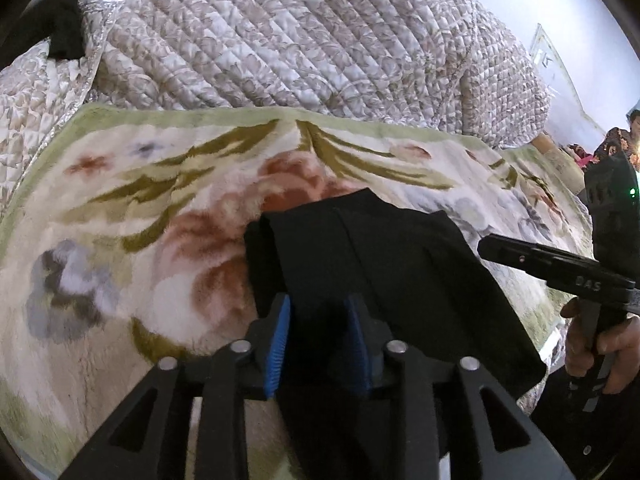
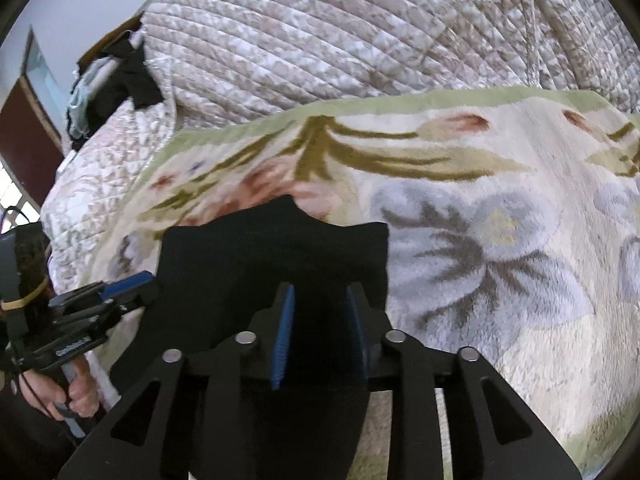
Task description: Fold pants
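Note:
The black pants (image 1: 372, 256) lie on a floral plush blanket (image 1: 120, 208), their near part lifted toward me. My left gripper (image 1: 320, 312) has its blue pads either side of the black cloth, which runs between them and down under the jaws. My right gripper (image 2: 320, 304) stands the same way on the pants (image 2: 272, 256), cloth filling the gap between its pads. The right gripper also shows at the right edge of the left wrist view (image 1: 492, 250). The left gripper shows at the left of the right wrist view (image 2: 136, 286).
A quilted beige bedspread (image 1: 300, 40) rises behind the blanket. Dark clothes (image 2: 120, 80) are piled at its far left corner. A white wall and a person (image 1: 624, 136) show at the far right. My hands hold both gripper handles.

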`<state>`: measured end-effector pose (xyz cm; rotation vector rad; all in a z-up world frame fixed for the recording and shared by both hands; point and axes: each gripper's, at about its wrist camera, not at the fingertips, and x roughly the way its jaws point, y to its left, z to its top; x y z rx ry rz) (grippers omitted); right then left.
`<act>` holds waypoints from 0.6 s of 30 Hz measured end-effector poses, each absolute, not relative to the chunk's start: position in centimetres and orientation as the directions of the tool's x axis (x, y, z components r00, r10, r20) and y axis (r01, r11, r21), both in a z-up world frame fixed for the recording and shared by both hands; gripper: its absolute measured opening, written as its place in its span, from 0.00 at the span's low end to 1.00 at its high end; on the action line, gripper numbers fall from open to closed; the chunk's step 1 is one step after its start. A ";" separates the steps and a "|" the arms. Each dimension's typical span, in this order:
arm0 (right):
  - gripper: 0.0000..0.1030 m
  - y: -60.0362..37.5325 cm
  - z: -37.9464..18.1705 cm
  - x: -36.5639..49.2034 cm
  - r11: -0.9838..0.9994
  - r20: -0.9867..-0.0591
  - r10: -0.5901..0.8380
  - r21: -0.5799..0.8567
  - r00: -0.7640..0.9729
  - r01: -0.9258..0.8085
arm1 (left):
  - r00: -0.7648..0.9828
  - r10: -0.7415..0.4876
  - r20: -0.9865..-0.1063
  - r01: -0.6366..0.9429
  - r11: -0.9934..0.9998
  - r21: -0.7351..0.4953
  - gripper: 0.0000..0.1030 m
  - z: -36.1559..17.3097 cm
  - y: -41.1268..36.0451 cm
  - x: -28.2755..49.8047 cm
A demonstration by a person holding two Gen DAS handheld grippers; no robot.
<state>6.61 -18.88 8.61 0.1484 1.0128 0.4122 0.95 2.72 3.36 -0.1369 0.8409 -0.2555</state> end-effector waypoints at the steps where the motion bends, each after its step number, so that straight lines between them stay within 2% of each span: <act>1: 0.49 -18.8 8.9 6.4 0.911 -0.786 0.407 0.312 0.465 -0.270 | 0.642 -0.277 -0.714 0.171 0.961 -0.219 0.41 3.5 2.6 0.7; 2: 0.53 -18.8 9.1 6.1 0.911 -0.782 0.408 0.312 0.472 -0.271 | 0.647 -0.276 -0.711 0.172 0.961 -0.216 0.45 3.7 2.6 0.6; 8: 0.53 -18.9 8.6 5.6 0.913 -0.789 0.403 0.311 0.465 -0.264 | 0.657 -0.284 -0.698 0.173 0.959 -0.227 0.55 4.0 2.6 0.3; 18: 0.53 -20.4 7.5 6.2 0.911 -0.794 0.412 0.361 0.446 -0.198 | 0.626 -0.352 -0.696 0.150 0.930 -0.336 0.62 2.6 3.8 0.9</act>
